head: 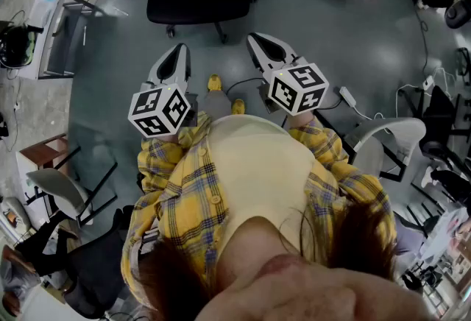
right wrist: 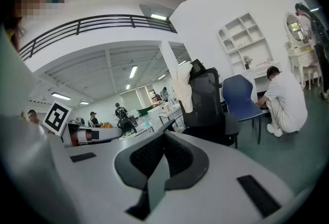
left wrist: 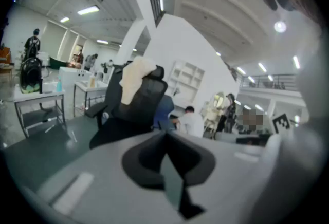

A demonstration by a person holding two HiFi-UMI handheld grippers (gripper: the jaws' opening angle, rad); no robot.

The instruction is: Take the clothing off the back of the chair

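Left gripper view: a cream cloth garment (left wrist: 134, 78) hangs on the back of a black office chair (left wrist: 147, 98), well ahead. The left gripper (left wrist: 165, 134) and right gripper (right wrist: 163, 134) are closed, empty.

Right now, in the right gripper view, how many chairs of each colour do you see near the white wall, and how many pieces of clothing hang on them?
Black chair: 1
Blue chair: 1
Cream clothing: 1
Total: 3
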